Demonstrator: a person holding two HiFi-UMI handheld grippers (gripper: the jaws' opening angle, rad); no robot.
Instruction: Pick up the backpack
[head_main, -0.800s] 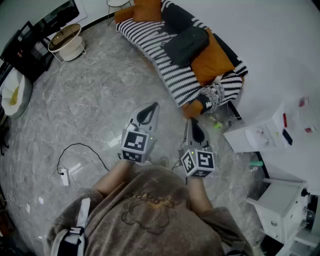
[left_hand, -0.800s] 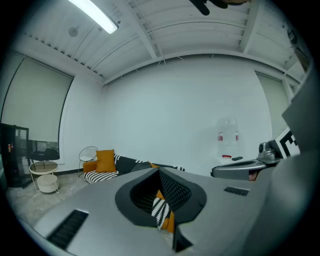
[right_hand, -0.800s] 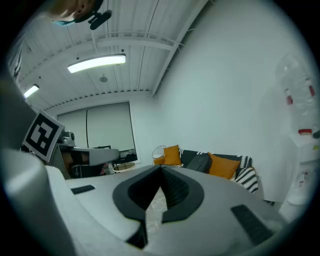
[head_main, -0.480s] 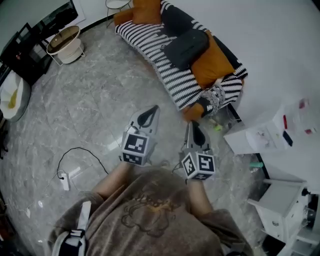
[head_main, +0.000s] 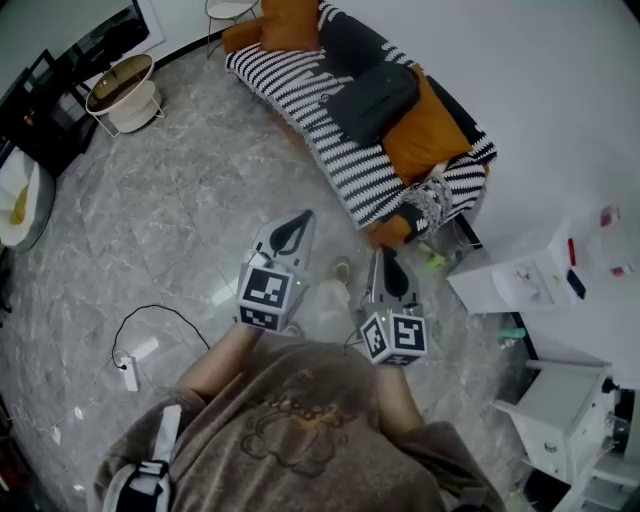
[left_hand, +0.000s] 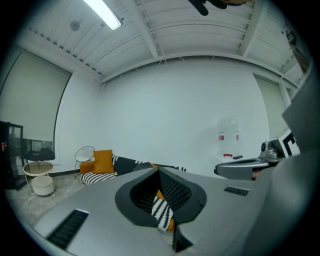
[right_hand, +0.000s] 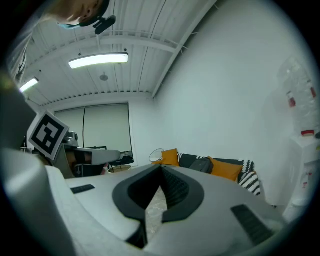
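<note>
The dark grey soft backpack (head_main: 375, 98) lies on the black-and-white striped sofa (head_main: 290, 85), touching an orange cushion (head_main: 428, 132). The left tongs (head_main: 297, 226) and the right tongs (head_main: 386, 262) are both clenched tight and hold nothing. They point at the sofa from in front, well apart from the backpack.

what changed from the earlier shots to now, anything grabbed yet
The person took a step toward the sofa: a foot now shows between the two tongs. Nothing was taken hold of. The left tongs and right tongs stay shut and empty, and the backpack still lies on the sofa.
</note>
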